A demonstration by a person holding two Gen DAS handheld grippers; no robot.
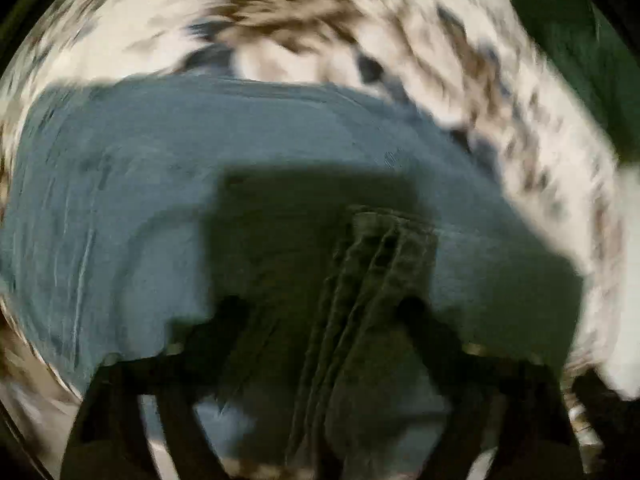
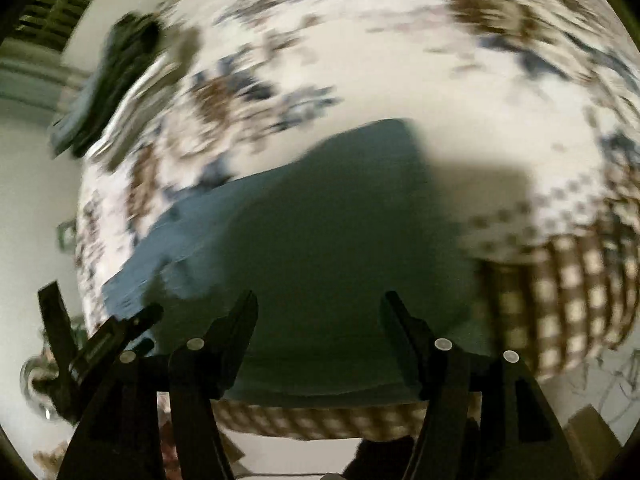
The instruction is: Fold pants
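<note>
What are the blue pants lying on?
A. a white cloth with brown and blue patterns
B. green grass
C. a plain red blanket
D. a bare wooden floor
A: both wrist views show the blue pants spread on a white cloth with brown and blue patterns, which surrounds them on the far side and both sides, though the pictures are blurred.

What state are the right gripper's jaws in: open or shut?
Open: the right gripper shows its fingers spread wide, above the pants.
</note>
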